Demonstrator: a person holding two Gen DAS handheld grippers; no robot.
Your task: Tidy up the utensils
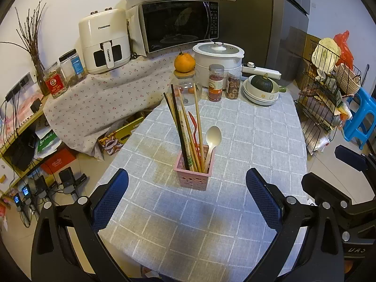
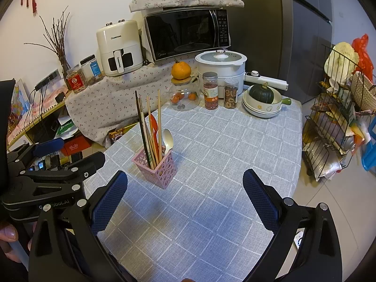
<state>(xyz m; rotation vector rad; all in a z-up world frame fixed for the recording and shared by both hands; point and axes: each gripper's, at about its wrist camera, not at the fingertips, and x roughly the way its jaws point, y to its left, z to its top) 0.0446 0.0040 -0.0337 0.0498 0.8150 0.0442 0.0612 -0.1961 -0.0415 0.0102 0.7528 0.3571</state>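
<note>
Pink holder [image 1: 194, 172] with utensils, just ahead of both empty, spread claws

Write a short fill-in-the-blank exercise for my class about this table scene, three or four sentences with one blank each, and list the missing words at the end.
1. The chopsticks and the white spoon stand upright in a small ____ basket.
2. An orange sits on the lid of the glass ____.
3. The dark green squash rests in a stack of ____.
4. The left gripper and the right gripper both have their jaws ____, holding nothing.

Missing words: pink; jar; bowls; open
</note>
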